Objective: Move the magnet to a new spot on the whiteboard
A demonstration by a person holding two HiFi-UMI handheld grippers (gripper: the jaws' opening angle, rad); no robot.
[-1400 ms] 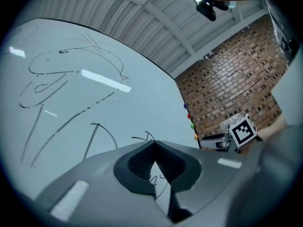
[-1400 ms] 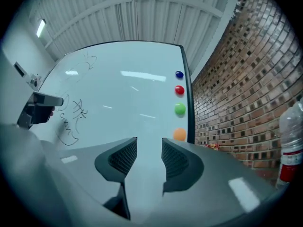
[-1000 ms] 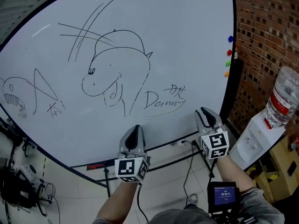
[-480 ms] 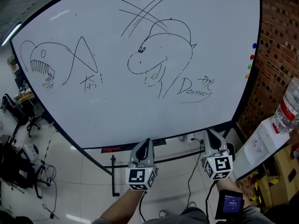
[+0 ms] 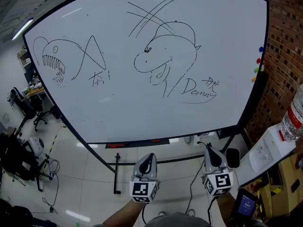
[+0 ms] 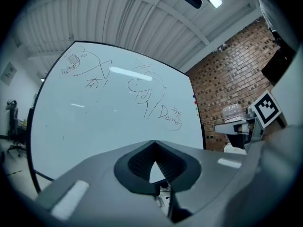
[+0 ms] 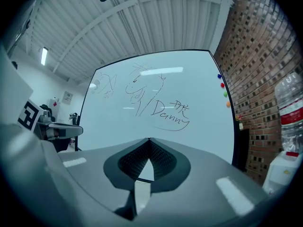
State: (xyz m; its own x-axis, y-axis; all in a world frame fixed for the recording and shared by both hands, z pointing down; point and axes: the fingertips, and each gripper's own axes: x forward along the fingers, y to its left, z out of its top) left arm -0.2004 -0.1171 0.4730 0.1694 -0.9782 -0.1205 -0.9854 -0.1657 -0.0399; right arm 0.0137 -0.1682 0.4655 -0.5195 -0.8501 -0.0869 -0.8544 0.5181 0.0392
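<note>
The whiteboard [image 5: 118,108] bears a fish sketch, a dinosaur sketch and a signature. Several small round magnets sit in a column at its right edge: blue [image 5: 261,49], red [image 5: 258,60], green [image 5: 256,70] and orange [image 5: 253,79]. They also show in the right gripper view, from the blue magnet [image 7: 218,76] down to the orange magnet [image 7: 227,104]. My left gripper [image 5: 147,161] and right gripper [image 5: 210,154] hang low, well short of the board and below its bottom edge. Both are shut with nothing between the jaws, as the left gripper [image 6: 154,142] and right gripper [image 7: 149,139] show in their own views.
A brick wall [image 5: 284,22] runs along the right. A white water dispenser [image 5: 265,148] with a bottle [image 5: 293,119] on top stands below it. The board's stand bar [image 5: 165,161] and cables lie under the board. Office chairs and gear [image 5: 19,160] crowd the left floor.
The view has pulled back from the board, which now shows whole with the fish sketch. Both grippers sit lower in the frame and farther from the board.
</note>
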